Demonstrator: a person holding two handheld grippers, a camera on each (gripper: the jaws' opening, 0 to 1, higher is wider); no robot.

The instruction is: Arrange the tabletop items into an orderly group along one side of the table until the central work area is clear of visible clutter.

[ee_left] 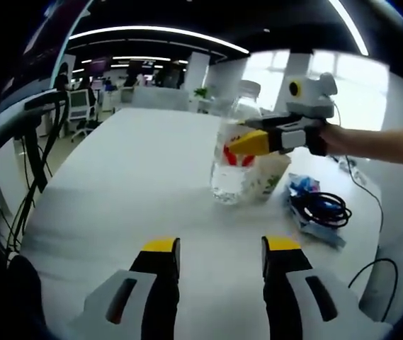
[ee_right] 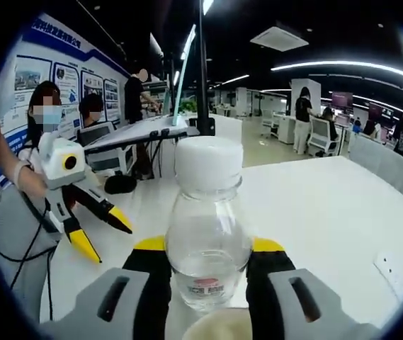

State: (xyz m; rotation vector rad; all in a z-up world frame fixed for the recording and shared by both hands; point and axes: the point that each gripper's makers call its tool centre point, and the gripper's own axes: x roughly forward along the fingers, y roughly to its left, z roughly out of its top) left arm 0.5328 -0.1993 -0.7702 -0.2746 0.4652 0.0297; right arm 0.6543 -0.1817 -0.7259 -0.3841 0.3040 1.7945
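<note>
A: We start with the white worktop (ee_left: 130, 177), mostly bare on our left. The things sit together toward its right edge.

B: Largest of them is the clear plastic bottle (ee_right: 207, 241) with its white cap (ee_right: 207, 164). Our right claw (ee_right: 208, 248) has its jaws on either side of the bottle's body, touching it or nearly so. We can't quite tell whether they press it. From the left gripper view the same claw (ee_left: 247, 143) reaches in from the right at label height.

A: What's in it?

B: A little clear liquid low down, as far as we can see, so we judge it light. The wall is thin and smooth. It could dent or slip under a hard squeeze, so the body above the label seems the place to hold, gently.

A: Just behind it stands a printed paper cup (ee_left: 267, 177). We can't see its contents.

B: Beside that, a coil of black cable (ee_left: 323, 209) lies on a blue packet (ee_left: 313, 225).

A: Our left claw (ee_left: 219, 248) hangs wide and holds nothing, above bare worktop.
</note>
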